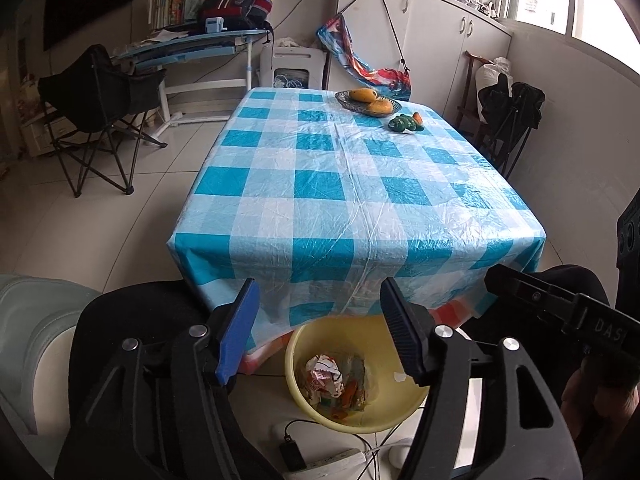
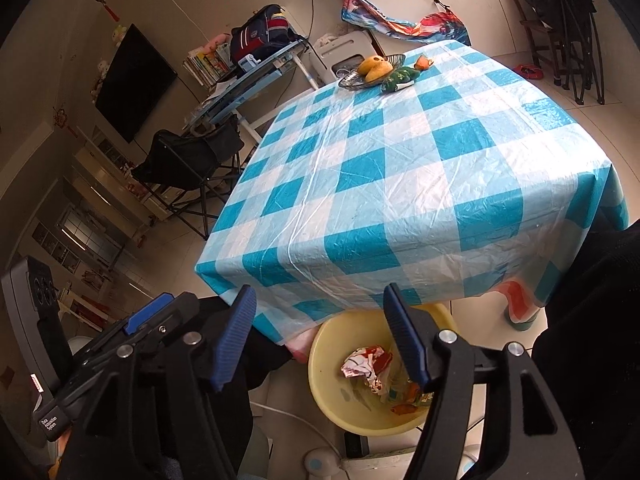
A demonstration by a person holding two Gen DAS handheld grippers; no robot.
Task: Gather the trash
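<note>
The crumpled wrappers (image 1: 326,376) — white-and-red paper balled among orange scraps — lie in the bottom of the yellow basin (image 1: 296,344) on the floor, just under the near edge of the table (image 1: 340,184). Both the left gripper (image 1: 320,334) and the right gripper (image 2: 322,338) hang above the basin with jaws spread and nothing between them. The drop looks done; judging by the checked cloth, little trash remains — only a fruit dish (image 1: 368,102) and green toy (image 1: 404,123) at the far end.
</note>
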